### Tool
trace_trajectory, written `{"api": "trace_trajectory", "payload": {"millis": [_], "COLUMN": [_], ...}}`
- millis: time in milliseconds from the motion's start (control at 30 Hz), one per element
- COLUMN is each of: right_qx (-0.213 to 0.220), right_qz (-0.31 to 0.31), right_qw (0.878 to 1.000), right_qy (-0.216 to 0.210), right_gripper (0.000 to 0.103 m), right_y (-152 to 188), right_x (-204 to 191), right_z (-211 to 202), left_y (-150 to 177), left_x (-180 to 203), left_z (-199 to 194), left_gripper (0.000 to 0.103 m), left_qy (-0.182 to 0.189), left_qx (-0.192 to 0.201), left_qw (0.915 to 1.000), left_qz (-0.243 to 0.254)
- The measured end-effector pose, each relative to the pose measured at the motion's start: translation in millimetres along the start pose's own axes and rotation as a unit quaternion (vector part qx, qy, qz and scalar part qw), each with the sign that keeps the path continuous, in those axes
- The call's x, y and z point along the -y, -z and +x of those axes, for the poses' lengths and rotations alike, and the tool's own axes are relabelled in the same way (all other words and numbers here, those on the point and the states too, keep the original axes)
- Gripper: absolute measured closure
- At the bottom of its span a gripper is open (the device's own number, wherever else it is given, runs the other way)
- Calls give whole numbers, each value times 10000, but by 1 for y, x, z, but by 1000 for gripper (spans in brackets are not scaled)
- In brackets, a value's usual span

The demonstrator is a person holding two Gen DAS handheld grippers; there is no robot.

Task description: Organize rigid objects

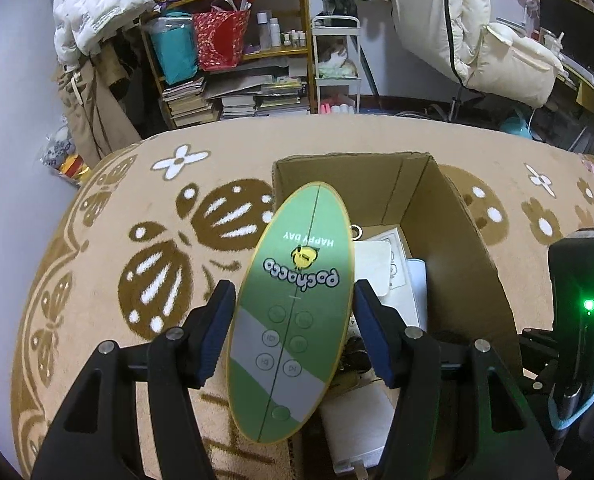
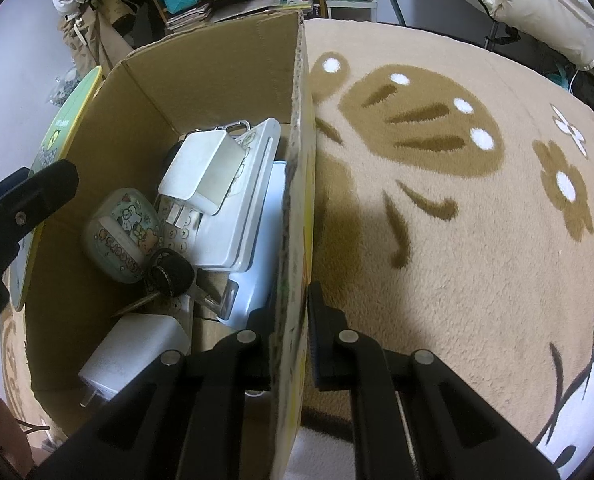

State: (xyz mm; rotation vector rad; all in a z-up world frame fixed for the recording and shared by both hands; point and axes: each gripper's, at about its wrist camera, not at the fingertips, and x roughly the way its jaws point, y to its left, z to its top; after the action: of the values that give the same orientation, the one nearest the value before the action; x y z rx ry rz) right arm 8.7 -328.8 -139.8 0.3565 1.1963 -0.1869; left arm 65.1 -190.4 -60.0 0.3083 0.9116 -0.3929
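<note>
A flat green oval board [image 1: 297, 248] printed "Pochacco HAPPY DAY" stands tilted between the pads of my left gripper [image 1: 293, 300], which is shut on it. It hangs over the left wall of an open cardboard box [image 1: 449, 232]. In the right wrist view the board [image 2: 67, 120] shows just outside that wall, beside the left gripper's finger [image 2: 45, 184]. My right gripper [image 2: 291, 308] straddles the box's right wall [image 2: 293, 240] and is shut on it. Inside lie white chargers [image 2: 201, 168], a clear cartoon case [image 2: 121, 232], keys [image 2: 173, 276] and a white flat device [image 2: 237, 216].
The box sits on a beige butterfly-patterned rug [image 2: 457, 240]. Behind stand a wooden shelf with books and bags [image 1: 237, 80], a small white cart [image 1: 337, 64] and a chair draped with cream padding [image 1: 497, 52]. A wall runs along the left.
</note>
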Motion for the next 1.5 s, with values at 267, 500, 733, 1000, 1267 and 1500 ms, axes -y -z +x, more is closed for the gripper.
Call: {"api": "trace_trajectory", "payload": {"millis": [267,500,733,1000,1267,1500], "right_qx": [20,149,519,1176,1597,2106], "right_qz": [9,53,105,43,-171,-420], "right_qw": [10000,9999,9986,9928,9865,9760], "right_qy": [6,-26,-80,-235,-336,-370], "right_gripper": [92,89,49,18,16,0], "right_y": [-1,0,2,11,28,51], "right_x": [2,3,4,-3,-17,-28], "right_z": [1,-7,-35,-77,-116,-156], "left_y": [-2,2,10,18,34,59], "left_x": [-2,-13,-33,-45,-54,-52], "left_z": [-9,-19,-42,-79,-122,-159], "left_gripper": [28,10,0,0,0,0], "left_qy": [-54,-198,-487,-583,-727,-1113], "left_qx": [216,210,350,540,804,1153], "left_qw": [9997,9995,9975,9961,9934,9869], "left_qz": [26,-92,-385,-383,-382,-162]}}
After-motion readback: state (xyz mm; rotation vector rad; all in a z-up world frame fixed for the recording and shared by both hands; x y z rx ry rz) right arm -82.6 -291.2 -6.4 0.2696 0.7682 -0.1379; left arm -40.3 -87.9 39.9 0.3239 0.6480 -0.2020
